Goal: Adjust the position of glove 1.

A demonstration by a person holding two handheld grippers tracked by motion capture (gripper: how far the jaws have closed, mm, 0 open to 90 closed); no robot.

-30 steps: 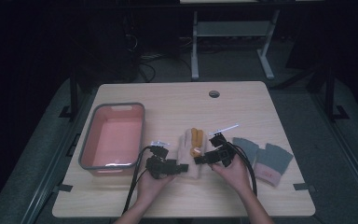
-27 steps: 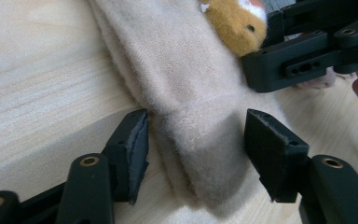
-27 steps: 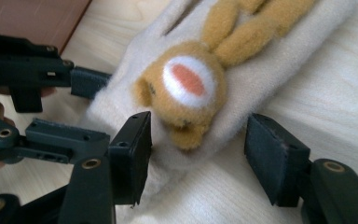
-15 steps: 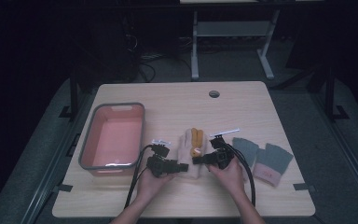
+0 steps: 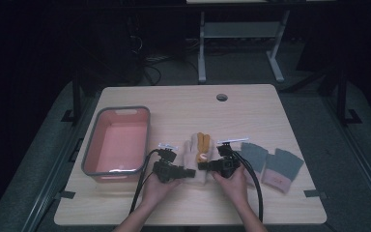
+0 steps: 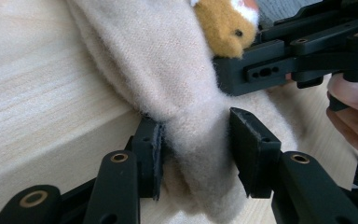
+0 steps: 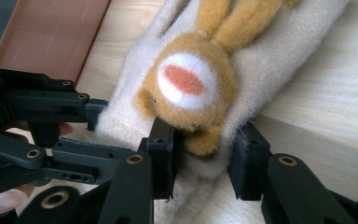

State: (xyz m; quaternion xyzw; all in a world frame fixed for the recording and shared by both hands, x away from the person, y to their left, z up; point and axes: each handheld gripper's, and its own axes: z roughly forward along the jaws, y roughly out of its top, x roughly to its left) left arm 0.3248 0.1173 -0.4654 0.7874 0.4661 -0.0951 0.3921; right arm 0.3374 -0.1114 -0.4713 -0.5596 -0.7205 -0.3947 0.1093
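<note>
A cream knitted glove (image 5: 199,153) with an orange animal patch (image 7: 189,79) lies flat at the middle of the table. My left gripper (image 5: 191,173) comes at its near end from the left. Its jaws have just been closing, and the pads (image 6: 153,154) pinch bunched cream wool (image 6: 196,154). My right gripper (image 5: 203,166) comes in from the right. Its jaws have also been closing, and they squeeze the glove's edge (image 7: 204,156) just below the patch. Each gripper view shows the other gripper close by: the right gripper (image 6: 284,60) and the left gripper (image 7: 51,107).
A pink tray (image 5: 89,154) with a grey rim stands at the left. Two grey fingerless gloves (image 5: 253,154) (image 5: 282,166) lie to the right of my right hand. A round cable hole (image 5: 221,97) sits near the table's far edge.
Both grippers' jaws have narrowed onto the near end of the cream glove. The right hand has shifted slightly left toward it. The left hand has stayed put.
</note>
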